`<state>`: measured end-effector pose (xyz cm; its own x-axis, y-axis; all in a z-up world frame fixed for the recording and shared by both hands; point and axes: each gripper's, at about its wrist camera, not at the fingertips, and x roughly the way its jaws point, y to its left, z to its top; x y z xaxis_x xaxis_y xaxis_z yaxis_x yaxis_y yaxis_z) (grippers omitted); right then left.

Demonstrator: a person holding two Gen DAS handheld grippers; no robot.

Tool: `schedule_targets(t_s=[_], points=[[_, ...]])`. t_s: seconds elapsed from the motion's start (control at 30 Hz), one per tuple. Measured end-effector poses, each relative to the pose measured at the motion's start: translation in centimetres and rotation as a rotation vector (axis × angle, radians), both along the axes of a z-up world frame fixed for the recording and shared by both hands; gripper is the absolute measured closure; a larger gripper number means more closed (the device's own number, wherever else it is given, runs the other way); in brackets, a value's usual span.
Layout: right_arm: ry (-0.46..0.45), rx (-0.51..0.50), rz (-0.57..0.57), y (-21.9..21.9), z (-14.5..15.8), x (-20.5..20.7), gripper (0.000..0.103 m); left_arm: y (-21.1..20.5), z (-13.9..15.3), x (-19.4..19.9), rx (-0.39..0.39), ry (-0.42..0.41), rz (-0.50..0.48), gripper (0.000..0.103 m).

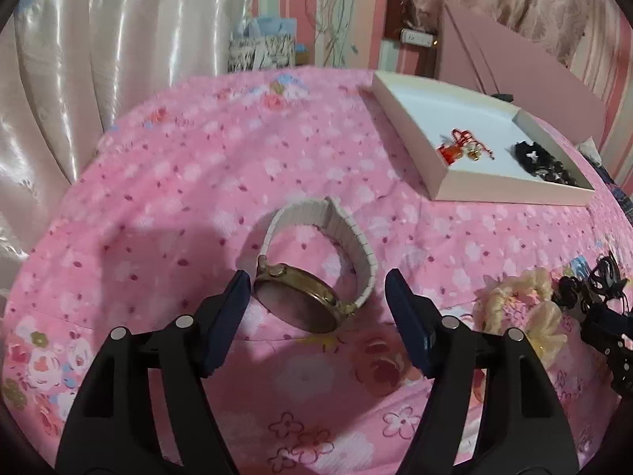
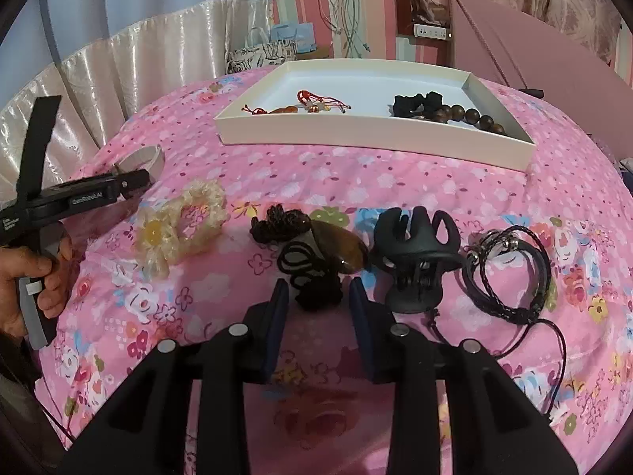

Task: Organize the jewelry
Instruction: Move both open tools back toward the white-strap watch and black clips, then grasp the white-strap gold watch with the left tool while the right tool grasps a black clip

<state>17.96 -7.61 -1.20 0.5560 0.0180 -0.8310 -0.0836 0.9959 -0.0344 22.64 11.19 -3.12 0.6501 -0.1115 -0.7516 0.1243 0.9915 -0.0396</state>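
Observation:
A gold-cased watch (image 1: 300, 301) with a white band lies on the pink flowered bedspread. My left gripper (image 1: 317, 277) stands open around it, and neither pad presses on it. It also shows at the left of the right wrist view as the left gripper (image 2: 134, 182), held in a person's hand (image 2: 23, 277). My right gripper (image 2: 318, 287) is open, its fingers on either side of the black cord (image 2: 316, 297) of an amber pendant (image 2: 340, 245). A white tray (image 2: 372, 136) at the back holds red string jewelry (image 2: 316, 105) and a dark wooden bead bracelet (image 2: 474, 116).
A cream scrunchie (image 2: 178, 229), a black claw hair clip (image 2: 415, 257) and a black braided bracelet (image 2: 510, 273) lie in a row on the bedspread. Curtains hang at the left, and a pink board (image 2: 534, 39) leans behind the tray. The tray (image 1: 506, 190) is at the right in the left wrist view.

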Motion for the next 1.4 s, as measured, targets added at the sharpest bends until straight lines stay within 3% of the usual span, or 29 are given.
schedule_targets(t_s=[0.07, 0.17, 0.27, 0.67, 0.9, 1.4], points=[[0.003, -0.007, -0.002, 0.1, -0.1, 0.1, 0.071, 0.3, -0.4, 0.6, -0.021, 0.026, 0.005, 0.037], [0.005, -0.020, 0.003, 0.3, -0.1, 0.1, 0.077, 0.5, -0.5, 0.6, -0.035, 0.023, 0.001, 0.056], [0.000, -0.028, 0.005, 0.4, -0.1, 0.0, 0.081, 0.3, -0.3, 0.1, -0.037, 0.008, -0.006, 0.060], [-0.070, -0.106, 0.035, 1.1, 1.9, -1.8, 0.083, 1.4, 1.5, -4.8, -0.048, -0.045, 0.025, 0.060], [-0.162, -0.176, 0.039, 0.8, 4.6, -3.0, 0.084, 0.7, 3.6, -7.4, -0.030, -0.097, 0.019, 0.060], [-0.346, -0.079, -0.012, -4.4, 11.2, -3.4, 0.084, -2.6, 9.2, -9.4, -0.036, -0.198, -0.020, 0.060]])
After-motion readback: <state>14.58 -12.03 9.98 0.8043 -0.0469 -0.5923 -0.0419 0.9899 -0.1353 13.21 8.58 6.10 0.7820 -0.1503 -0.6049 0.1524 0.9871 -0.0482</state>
